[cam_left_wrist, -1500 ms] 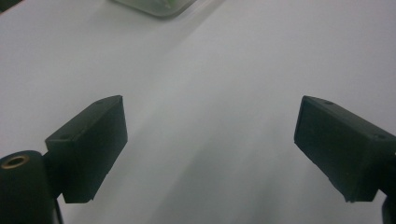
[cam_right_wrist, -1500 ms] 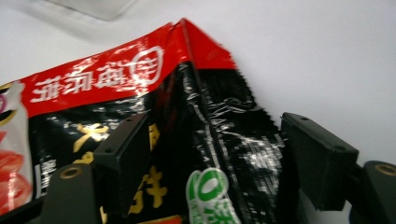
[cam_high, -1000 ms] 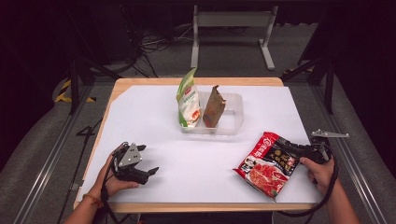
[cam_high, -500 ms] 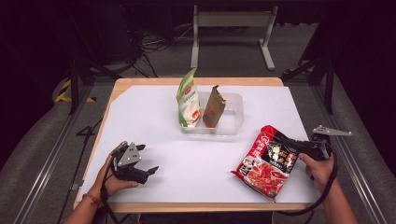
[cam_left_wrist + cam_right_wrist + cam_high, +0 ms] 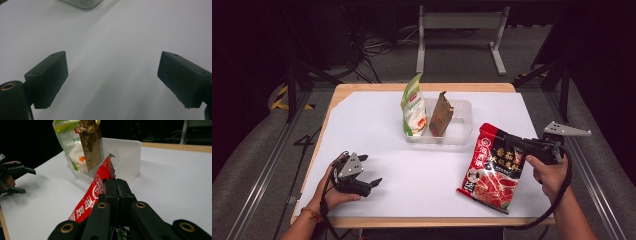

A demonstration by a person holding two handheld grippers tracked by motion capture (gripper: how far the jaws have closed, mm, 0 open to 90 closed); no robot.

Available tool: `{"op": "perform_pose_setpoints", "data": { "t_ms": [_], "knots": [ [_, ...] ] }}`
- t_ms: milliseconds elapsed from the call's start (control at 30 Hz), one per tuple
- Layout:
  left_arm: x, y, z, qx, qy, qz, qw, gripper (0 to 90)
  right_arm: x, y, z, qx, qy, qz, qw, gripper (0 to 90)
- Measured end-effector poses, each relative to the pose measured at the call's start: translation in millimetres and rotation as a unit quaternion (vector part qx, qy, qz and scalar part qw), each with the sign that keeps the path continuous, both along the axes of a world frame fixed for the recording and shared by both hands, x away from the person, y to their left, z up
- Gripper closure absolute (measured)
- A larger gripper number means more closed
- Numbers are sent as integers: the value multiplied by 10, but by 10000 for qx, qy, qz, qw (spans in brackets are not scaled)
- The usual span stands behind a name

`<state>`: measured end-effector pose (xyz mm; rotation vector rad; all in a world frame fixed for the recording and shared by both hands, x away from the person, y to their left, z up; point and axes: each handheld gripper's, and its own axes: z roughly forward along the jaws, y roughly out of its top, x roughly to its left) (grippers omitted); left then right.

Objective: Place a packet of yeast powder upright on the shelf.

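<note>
My right gripper is shut on the upper edge of a red food packet, lifting its top end while the lower end rests near the table's front right. In the right gripper view the red packet rises edge-on between the closed jaws of that gripper. A clear plastic bin at the table's middle back holds a green-and-white pouch and a brown pouch, both upright. My left gripper rests at the front left, open and empty; its fingers stand wide apart over the white surface.
The white table cover spreads between the two grippers. A wooden table edge runs along the front. Dark floor, a metal stand and cables lie beyond the far edge. The bin corner shows ahead of the left gripper.
My right gripper has raised the red packet's top end and shifted it slightly toward the bin. The left gripper has stayed put.
</note>
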<state>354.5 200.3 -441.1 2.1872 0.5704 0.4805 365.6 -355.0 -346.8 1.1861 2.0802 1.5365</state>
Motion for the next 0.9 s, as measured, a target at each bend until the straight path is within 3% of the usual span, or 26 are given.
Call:
{"op": "perform_pose_setpoints", "data": {
  "t_ms": [333, 900],
  "knots": [
    [7, -5, -1, -6, 19, -3, 10000, 102, 47, 297, 265, -62, -399, 206, 9990, 891],
    [6, 0, -1, -27, 31, 11, 10000, 102, 76, 590, 620, -64, -917, 141, 9957, 895]
  ]
}}
